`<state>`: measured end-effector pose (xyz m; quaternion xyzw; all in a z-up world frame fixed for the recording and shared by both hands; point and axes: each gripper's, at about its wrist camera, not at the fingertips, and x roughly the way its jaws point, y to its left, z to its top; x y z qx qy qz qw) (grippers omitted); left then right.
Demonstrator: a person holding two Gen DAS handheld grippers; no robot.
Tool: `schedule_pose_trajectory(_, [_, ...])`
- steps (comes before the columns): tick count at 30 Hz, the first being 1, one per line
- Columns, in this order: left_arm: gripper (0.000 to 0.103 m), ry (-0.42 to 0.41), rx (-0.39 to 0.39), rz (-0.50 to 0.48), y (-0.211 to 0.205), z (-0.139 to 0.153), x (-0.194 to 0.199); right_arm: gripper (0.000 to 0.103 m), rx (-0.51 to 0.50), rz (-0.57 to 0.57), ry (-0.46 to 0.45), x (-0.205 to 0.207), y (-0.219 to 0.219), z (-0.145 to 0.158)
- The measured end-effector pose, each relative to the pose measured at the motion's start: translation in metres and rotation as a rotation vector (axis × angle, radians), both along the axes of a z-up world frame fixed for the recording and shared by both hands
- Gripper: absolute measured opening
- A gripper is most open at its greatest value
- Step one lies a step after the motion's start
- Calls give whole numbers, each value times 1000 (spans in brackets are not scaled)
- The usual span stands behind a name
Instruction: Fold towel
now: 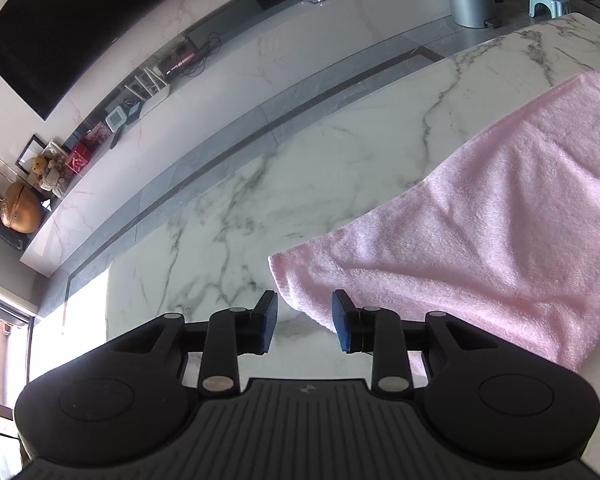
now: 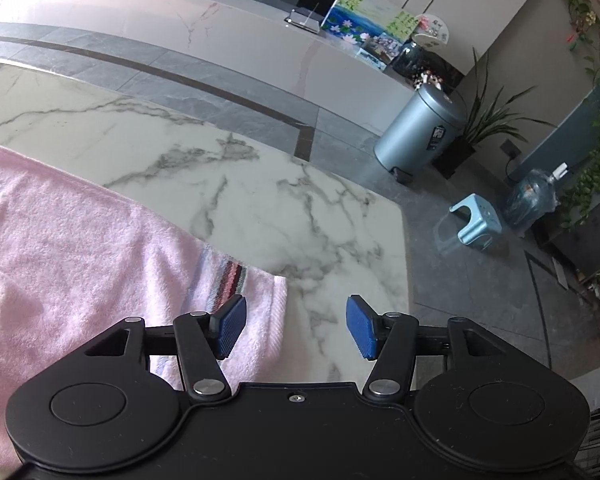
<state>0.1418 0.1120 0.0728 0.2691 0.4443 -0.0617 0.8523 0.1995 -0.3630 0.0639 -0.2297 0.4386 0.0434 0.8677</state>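
The pink towel (image 1: pixel 500 220) lies on the marble table (image 1: pixel 240 208), already doubled over as far as I can judge. In the left wrist view it fills the area from 2 to 4 o'clock, and its near corner reaches down between my jaws. In the right wrist view its striped end (image 2: pixel 228 276) sits at about 7 o'clock.

My left gripper (image 1: pixel 305 322) has its jaws narrowly apart, and the towel corner passes between them without being pressed. My right gripper (image 2: pixel 296 326) stands wider, holding nothing; its left pad (image 2: pixel 230 328) hangs over the towel end, the other over bare marble.

The risk I see: the corner lies so close to the left jaws that a careless pull could catch the pile on a pad and drag the fold open. The towel's near side also seems close to the table edge, so it could slide off.

Both grippers point steeply down at the table, slightly rolled, one at each end of the towel.
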Motion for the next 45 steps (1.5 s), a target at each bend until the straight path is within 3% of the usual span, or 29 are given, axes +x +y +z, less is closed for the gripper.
schedule_pose_trajectory(4, [41, 41, -22, -100, -21, -10, -33, 53, 55, 102, 67, -39, 18, -15])
schedule_pose_trajectory(16, [47, 80, -54, -274, -68, -34, -102, 53, 218, 306, 145, -147, 68, -40])
schedule_pose_trajectory(21, [48, 43, 21, -232, -76, -56, -108, 54, 181, 400, 128, -177, 91, -50])
schedule_pose_trajectory(25, [48, 85, -48, -188, -71, -72, -110, 54, 157, 418, 129, -189, 100, -66])
schedule_pose_trajectory(31, [48, 45, -107, -91, -59, -80, -103, 54, 182, 387, 135, -186, 100, -80])
schedule_pose_trajectory(36, [48, 30, -125, -91, -60, -78, -94, 54, 199, 414, 139, -186, 105, -82])
schedule_pose_trajectory(39, [46, 31, -122, -107, -65, -79, -91, 50, 209, 421, 150, -183, 111, -86])
schedule_pose_trajectory(41, [38, 40, -130, -107, -66, -81, -89, 29, 219, 421, 165, -182, 112, -88])
schedule_pose_trajectory(43, [24, 56, -148, -107, -65, -81, -88, 15, 223, 417, 176, -181, 112, -89])
schedule_pose_trajectory(45, [17, 68, -172, -100, -61, -78, -89, 10, 224, 409, 181, -181, 109, -87])
